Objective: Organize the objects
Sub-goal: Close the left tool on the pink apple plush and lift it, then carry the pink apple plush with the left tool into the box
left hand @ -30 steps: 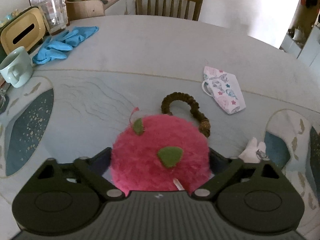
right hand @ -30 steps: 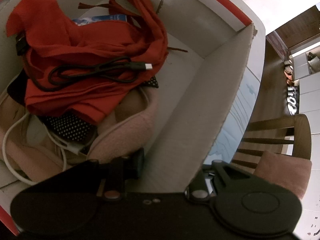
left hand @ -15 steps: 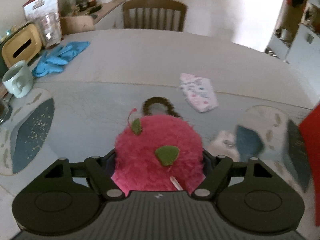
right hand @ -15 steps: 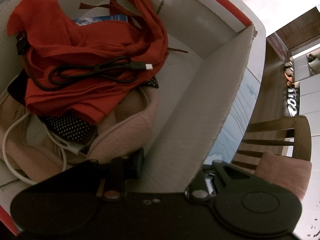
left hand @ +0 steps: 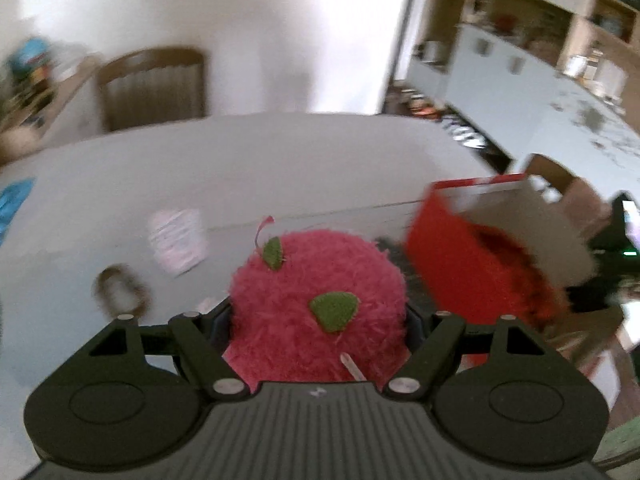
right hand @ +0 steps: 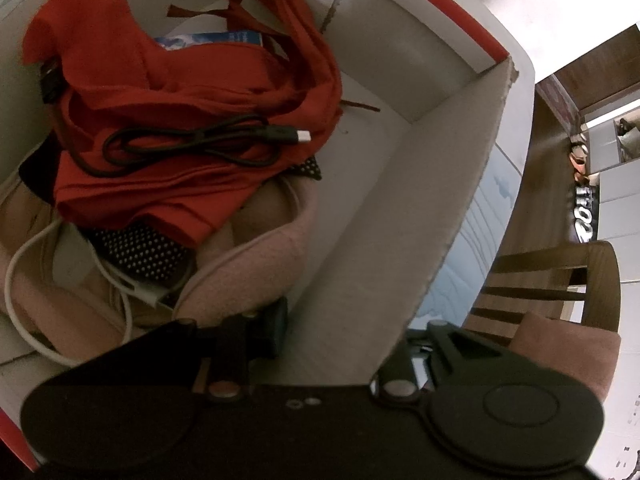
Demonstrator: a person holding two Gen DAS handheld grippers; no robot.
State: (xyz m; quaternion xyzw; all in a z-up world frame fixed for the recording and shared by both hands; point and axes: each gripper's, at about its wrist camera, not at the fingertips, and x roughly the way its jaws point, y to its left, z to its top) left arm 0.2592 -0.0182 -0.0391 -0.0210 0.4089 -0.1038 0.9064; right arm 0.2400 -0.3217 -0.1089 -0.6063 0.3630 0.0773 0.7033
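The left gripper (left hand: 318,320) pinches a fluffy pink ball (left hand: 316,312) with green felt leaves; its pads press into the fur on both sides, and the ball fills the gap between them. The jaws have just been closing onto it. The ball is held clear of the grey table (left hand: 240,168). The left wrist view is blurred.

On the table to the left of the ball lie a white patterned face mask (left hand: 176,240) and a brown hair tie (left hand: 120,288), near one another but apart. A blue item shows at the far left edge; too blurred to identify. To the right of the ball stands a box (left hand: 448,268), red outside and white inside, with red contents showing. A wooden chair (left hand: 152,88) stands beyond the table.

The right gripper (right hand: 344,328) grips the wall of the box (right hand: 400,240): one finger is inside, the other outside, closed on the cardboard.

Inside the box, a red cloth (right hand: 180,152) lies on top of the heap. A black cable (right hand: 192,140) is coiled on the cloth. Beneath are a black dotted fabric (right hand: 140,256), a white cable (right hand: 24,292) and a pink fleecy item (right hand: 256,264). A blue printed packet (right hand: 208,40) shows behind the cloth. The right part of the box floor is bare.
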